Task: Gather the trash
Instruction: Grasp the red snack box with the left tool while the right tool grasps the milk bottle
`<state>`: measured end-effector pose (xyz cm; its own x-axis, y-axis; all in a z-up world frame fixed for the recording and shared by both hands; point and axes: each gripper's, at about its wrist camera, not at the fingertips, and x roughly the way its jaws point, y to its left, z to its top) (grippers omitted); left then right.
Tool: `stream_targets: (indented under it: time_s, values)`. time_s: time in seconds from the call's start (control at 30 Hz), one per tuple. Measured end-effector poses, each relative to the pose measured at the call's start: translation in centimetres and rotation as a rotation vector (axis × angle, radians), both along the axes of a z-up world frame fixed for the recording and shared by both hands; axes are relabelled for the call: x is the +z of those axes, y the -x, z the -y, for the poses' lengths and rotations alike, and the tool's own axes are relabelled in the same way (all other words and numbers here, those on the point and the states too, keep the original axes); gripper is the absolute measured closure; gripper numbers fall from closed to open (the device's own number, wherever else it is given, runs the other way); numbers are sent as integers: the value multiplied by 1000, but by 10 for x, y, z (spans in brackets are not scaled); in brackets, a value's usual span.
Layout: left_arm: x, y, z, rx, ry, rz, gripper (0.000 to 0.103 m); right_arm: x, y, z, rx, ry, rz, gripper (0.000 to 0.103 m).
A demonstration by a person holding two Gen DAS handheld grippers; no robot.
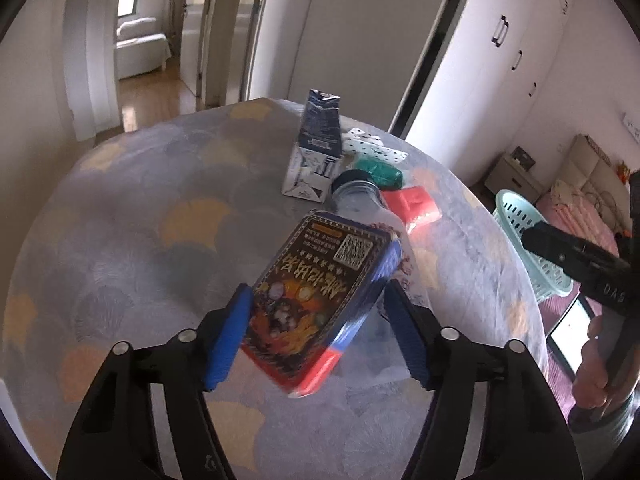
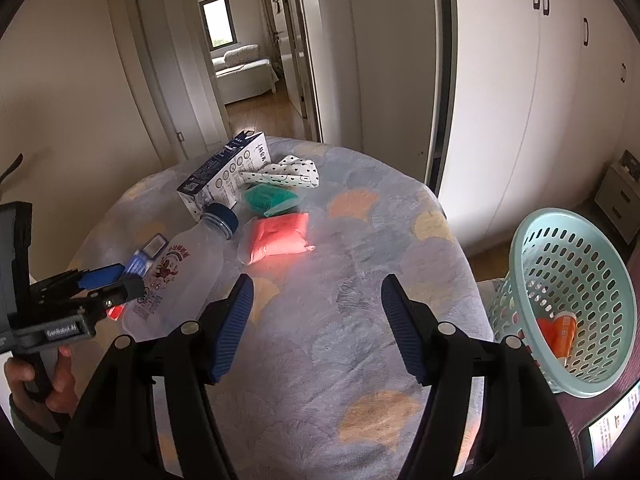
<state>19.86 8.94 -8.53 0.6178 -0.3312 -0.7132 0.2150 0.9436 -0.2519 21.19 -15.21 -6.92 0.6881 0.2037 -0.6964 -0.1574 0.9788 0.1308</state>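
Observation:
My left gripper (image 1: 318,330) is open around a dark printed box with red ends (image 1: 320,300), which sits tilted between the blue pads; whether they touch it I cannot tell. Behind it lie a clear plastic bottle with a dark cap (image 1: 360,196), a blue-white carton (image 1: 316,148), a green bag (image 1: 380,172), a red bag (image 1: 416,204) and a white dotted wrapper (image 1: 372,144). My right gripper (image 2: 316,324) is open and empty above the table. The bottle (image 2: 188,264), red bag (image 2: 280,236), green bag (image 2: 272,198) and carton (image 2: 224,176) lie ahead of it.
The round table (image 2: 360,320) has a grey-blue patterned cloth. A mint perforated basket (image 2: 568,304) with an orange item inside stands right of the table, also in the left wrist view (image 1: 528,240). White wardrobes and an open doorway lie behind.

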Motion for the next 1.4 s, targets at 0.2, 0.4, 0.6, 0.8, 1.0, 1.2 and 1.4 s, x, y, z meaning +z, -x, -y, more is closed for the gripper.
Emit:
stream_targets:
  time_s: [0.2, 0.4, 0.6, 0.8, 1.0, 1.2, 1.4]
  values:
    - [-2, -9, -22, 65, 30, -10, 45, -5, -5, -10, 18, 11, -7, 40]
    - [-11, -12, -28, 109, 24, -7, 42, -13, -13, -18, 28, 19, -25, 40]
    - [-18, -23, -26, 139, -35, -13, 31, -21, -21, -26, 39, 28, -44, 40]
    - [-23, -30, -26, 133, -46, -16, 44, -22, -23, -40, 89, -23, -60, 40]
    - [-18, -18, -37, 208, -54, 19, 44, -22, -27, -78, 148, -106, -105, 37]
    - [-13, -3, -71, 318, 19, 52, 44, -33, -35, -112, 113, -123, -160, 22]
    - [-10, 1, -74, 324, 34, 94, 45, -49, -45, -134, 94, -90, -203, 22]
